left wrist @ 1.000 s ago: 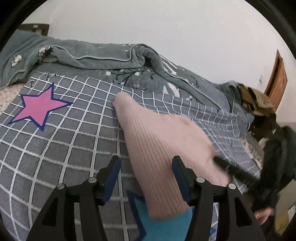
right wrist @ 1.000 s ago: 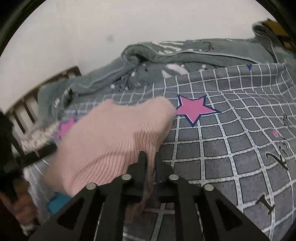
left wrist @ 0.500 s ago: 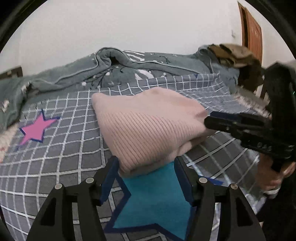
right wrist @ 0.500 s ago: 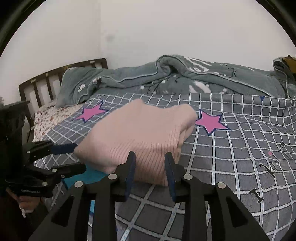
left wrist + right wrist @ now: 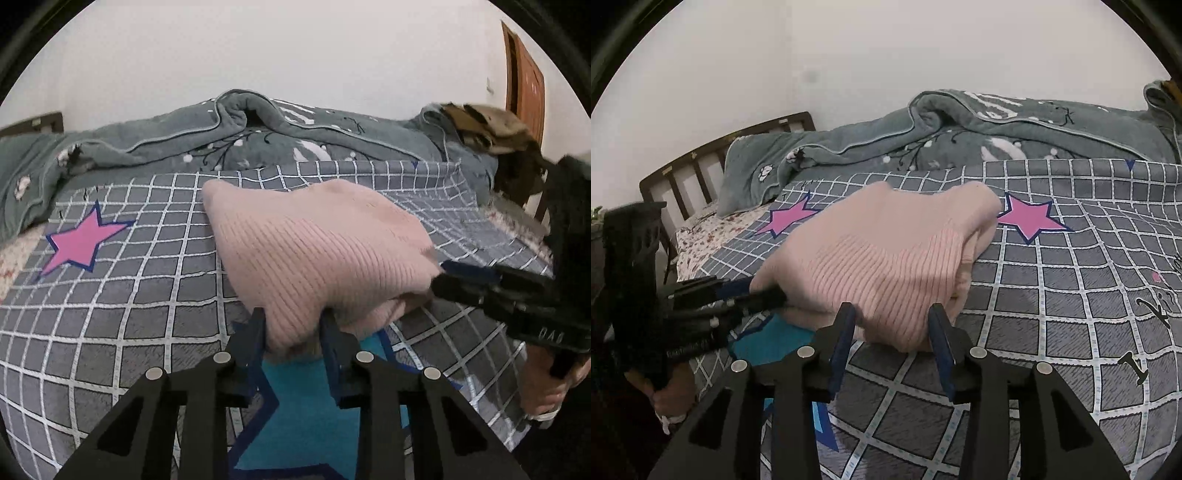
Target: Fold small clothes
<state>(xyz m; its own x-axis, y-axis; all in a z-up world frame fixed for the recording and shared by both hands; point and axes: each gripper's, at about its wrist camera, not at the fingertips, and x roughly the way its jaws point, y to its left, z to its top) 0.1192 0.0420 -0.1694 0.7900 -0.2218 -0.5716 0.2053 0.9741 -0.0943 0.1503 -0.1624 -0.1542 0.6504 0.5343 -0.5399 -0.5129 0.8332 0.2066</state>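
A grey checked bedspread [image 5: 1071, 295] with pink stars covers the bed, a rumpled grey quilt [image 5: 997, 125] heaped along the wall behind it. In the middle lies the task's garment, a pink ribbed sweater [image 5: 882, 254], already folded into a thick bundle whose long axis runs from the near edge away toward the quilt. Both grippers meet it at that near edge, from opposite corners. The left gripper [image 5: 291, 328] is closing, its jaws pinching a fold of knit at the near corner. The right gripper [image 5: 892, 325] is opening, its jaws standing apart either side of the hem without pressing it. The left is therefore the working hand, and any next fold would likely lift from its corner. No containers are in view.
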